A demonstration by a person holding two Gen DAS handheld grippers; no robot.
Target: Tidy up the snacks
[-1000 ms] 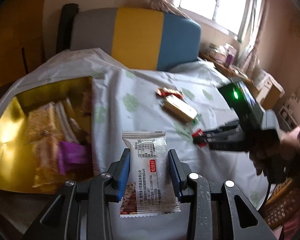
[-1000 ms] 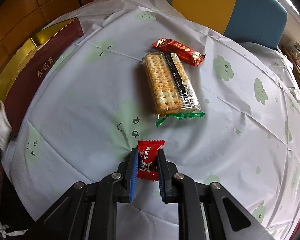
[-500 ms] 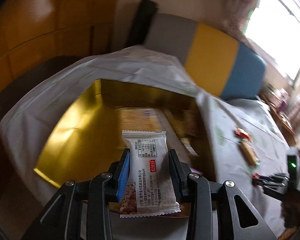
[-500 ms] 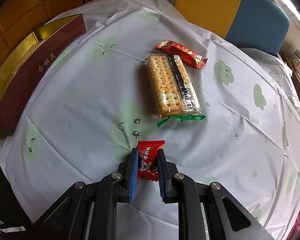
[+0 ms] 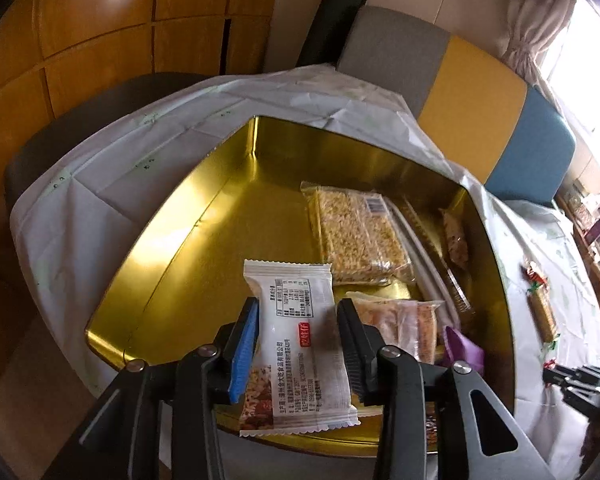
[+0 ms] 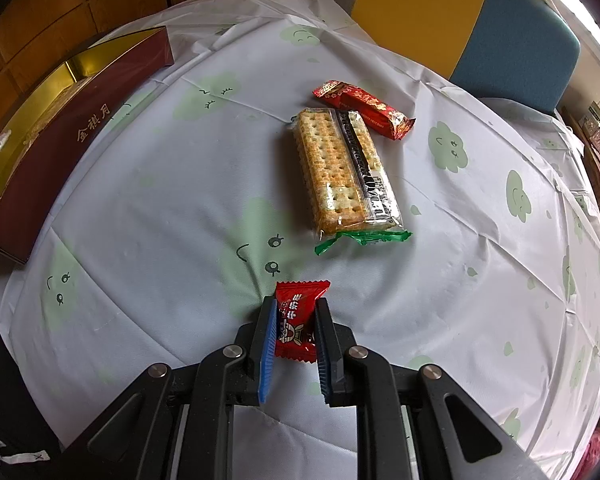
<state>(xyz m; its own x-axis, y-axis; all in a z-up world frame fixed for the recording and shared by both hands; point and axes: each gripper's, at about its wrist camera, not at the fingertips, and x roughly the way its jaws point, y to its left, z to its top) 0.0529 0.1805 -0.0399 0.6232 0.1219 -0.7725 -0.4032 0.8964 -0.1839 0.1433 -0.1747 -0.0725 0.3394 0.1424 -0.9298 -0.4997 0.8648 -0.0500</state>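
Observation:
My left gripper (image 5: 298,320) is shut on a white snack bar packet (image 5: 296,340) and holds it above the near part of the gold-lined box (image 5: 204,248). The box holds a clear pack of puffed-grain bars (image 5: 360,236), other wrapped bars (image 5: 404,324) and a purple packet (image 5: 462,350). My right gripper (image 6: 294,316) is shut on a small red candy (image 6: 296,320) just above the tablecloth. A cracker pack (image 6: 344,168) and a red wrapper snack (image 6: 364,108) lie ahead of it. The box's maroon side (image 6: 76,136) shows at the left.
The round table has a white cloth with green clouds (image 6: 520,200). A grey, yellow and blue chair back (image 5: 460,108) stands behind the table. Wooden wall panels (image 5: 100,20) are at the left. The right gripper shows in the left wrist view (image 5: 576,376).
My left gripper has swung left from the table's middle to over the gold box, still holding the white packet. My right gripper has stayed nearly still with the red candy.

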